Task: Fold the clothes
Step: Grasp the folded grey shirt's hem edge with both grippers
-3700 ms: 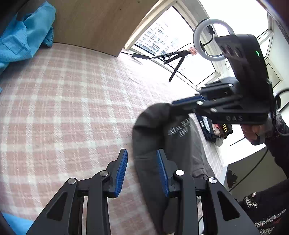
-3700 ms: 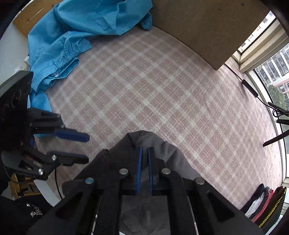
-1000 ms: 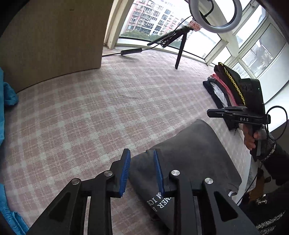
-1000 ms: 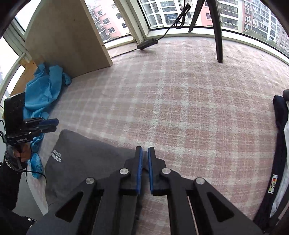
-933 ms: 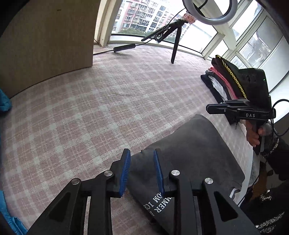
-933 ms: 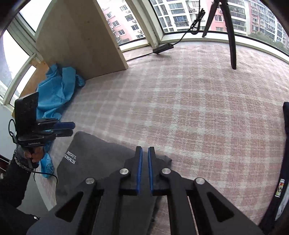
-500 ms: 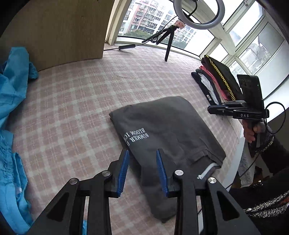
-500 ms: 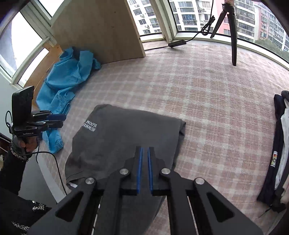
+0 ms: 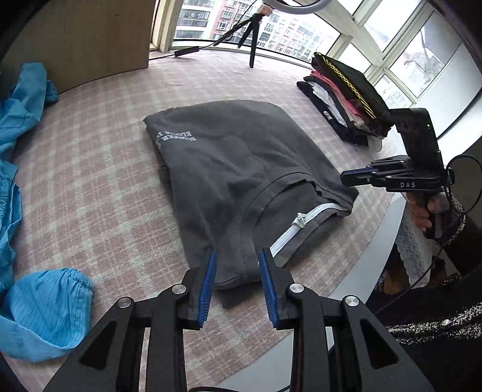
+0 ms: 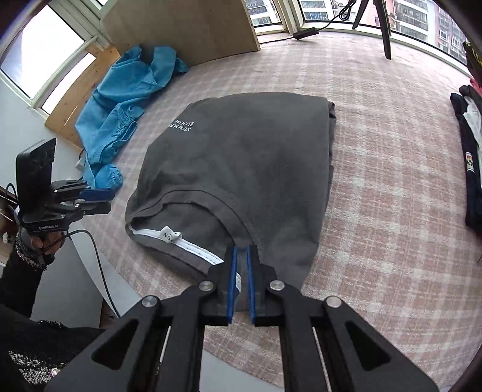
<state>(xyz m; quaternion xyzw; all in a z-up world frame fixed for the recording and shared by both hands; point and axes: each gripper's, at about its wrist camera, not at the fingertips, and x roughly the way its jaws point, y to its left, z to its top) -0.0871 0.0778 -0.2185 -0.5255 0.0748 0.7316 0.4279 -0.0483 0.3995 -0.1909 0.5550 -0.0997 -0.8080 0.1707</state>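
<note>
A dark grey T-shirt [image 9: 235, 162] with white lettering lies folded on the pink plaid cloth [image 9: 90, 196], its collar and white neck tape toward me. My left gripper [image 9: 237, 283] hovers at the shirt's near corner. Its blue pads [image 9: 208, 283] stand apart and press on nothing. In the right wrist view the left gripper [image 10: 102, 200] is off the shirt's left side, holding nothing. My right gripper [image 10: 241, 277] is shut just in front of the grey shirt [image 10: 250, 156] near the collar. From the left it shows as the right gripper [image 9: 345, 178] beside the shirt's right edge, holding nothing.
A crumpled blue garment [image 9: 18, 150] lies at the left, with the same blue garment [image 10: 129, 99] by a wooden board [image 10: 186, 27]. A stack of folded clothes [image 9: 346, 96] sits at the right. A tripod [image 9: 251, 39] stands by the windows. The table's near edge [image 9: 370, 241] is close.
Both grippers have drawn back from the shirt toward the table's near edge. The shirt now lies flat and shows whole in both views.
</note>
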